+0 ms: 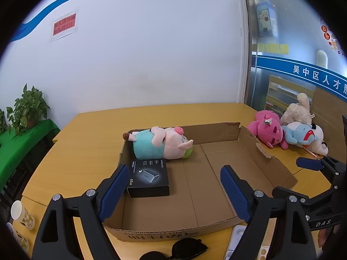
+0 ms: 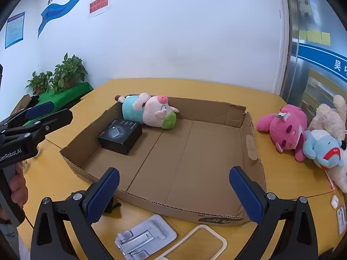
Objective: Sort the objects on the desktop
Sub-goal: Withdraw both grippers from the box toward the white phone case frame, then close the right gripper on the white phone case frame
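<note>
A shallow cardboard box (image 1: 269, 164) (image 2: 247, 127) lies on the yellow table. Inside it are a pig plush in a teal shirt (image 1: 160, 145) (image 2: 149, 110) and a black charger box (image 1: 148, 177) (image 2: 120, 135). My left gripper (image 1: 173, 192) is open and empty above the box's near left part. My right gripper (image 2: 174, 195) is open and empty over the box's near edge. A pink plush (image 1: 265, 131) (image 2: 284, 130), a blue plush (image 1: 300, 135) (image 2: 323, 147) and a cream plush (image 1: 297, 110) (image 2: 331, 114) lie on the table to the right of the box.
Black sunglasses (image 1: 180, 249) lie in front of the box. A grey folding stand (image 2: 145, 238), a cream phone case (image 2: 201, 240) and a small white earbud case (image 2: 334, 201) lie on the near table. Paper cups (image 1: 21, 214) stand at the left. Potted plants (image 2: 63, 75) stand beyond.
</note>
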Demonstrator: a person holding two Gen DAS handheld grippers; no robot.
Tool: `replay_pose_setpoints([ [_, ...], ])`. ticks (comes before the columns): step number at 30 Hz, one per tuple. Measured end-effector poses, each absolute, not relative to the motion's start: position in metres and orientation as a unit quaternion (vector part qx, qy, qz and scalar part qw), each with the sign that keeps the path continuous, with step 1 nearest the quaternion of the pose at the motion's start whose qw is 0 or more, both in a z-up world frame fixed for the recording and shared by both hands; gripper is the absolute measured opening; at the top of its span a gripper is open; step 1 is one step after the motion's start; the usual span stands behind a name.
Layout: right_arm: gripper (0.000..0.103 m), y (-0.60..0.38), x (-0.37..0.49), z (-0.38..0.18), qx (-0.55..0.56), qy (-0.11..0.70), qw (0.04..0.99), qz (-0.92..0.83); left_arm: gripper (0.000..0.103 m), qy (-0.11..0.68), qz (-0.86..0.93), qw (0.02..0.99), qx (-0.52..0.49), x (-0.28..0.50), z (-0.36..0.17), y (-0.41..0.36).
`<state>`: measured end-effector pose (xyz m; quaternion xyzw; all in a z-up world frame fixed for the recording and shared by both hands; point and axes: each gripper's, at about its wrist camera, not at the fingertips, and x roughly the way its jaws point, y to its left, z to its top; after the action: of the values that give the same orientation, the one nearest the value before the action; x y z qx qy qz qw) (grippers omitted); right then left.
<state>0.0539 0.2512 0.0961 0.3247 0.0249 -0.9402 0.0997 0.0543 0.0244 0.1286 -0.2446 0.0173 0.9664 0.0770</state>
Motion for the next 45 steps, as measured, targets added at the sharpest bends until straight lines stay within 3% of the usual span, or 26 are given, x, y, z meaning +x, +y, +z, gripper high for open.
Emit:
replay_pose_setpoints([
  [12,0.103,0.259,0.065,0.082,0.340,0.004,0.122,-0.932,0.086,0.006,0.952,0.120,-0.280,0.063,0.112,0.035],
  [22,0.101,0.302,0.097,-0.003,0.430,-0.030,0.091,-0.898,0.086,0.025,0.922,0.190,-0.337,0.085,0.067,0.064],
  [28,0.085,0.316,0.105,-0.034,0.465,-0.041,0.076,-0.881,0.086,0.001,0.895,0.221,-0.388,0.087,0.036,0.077],
  [31,0.055,0.322,0.103,-0.049,0.483,-0.048,0.073,-0.871,0.086,0.004,0.890,0.228,-0.395,0.088,0.031,0.083],
  [32,0.039,0.323,0.102,-0.052,0.486,-0.049,0.071,-0.870,0.086,0.006,0.888,0.232,-0.397,0.087,0.030,0.086],
  [33,0.033,0.324,0.103,-0.050,0.480,-0.044,0.064,-0.874,0.086,0.009,0.887,0.235,-0.399,0.086,0.029,0.088],
  [36,0.022,0.327,0.104,-0.051,0.482,-0.039,0.058,-0.874,0.086,0.009,0.881,0.245,-0.405,0.083,0.026,0.096],
  [45,0.013,0.348,0.115,-0.050,0.475,-0.041,0.038,-0.878,0.085,0.010,0.852,0.289,-0.436,0.082,0.009,0.132],
])
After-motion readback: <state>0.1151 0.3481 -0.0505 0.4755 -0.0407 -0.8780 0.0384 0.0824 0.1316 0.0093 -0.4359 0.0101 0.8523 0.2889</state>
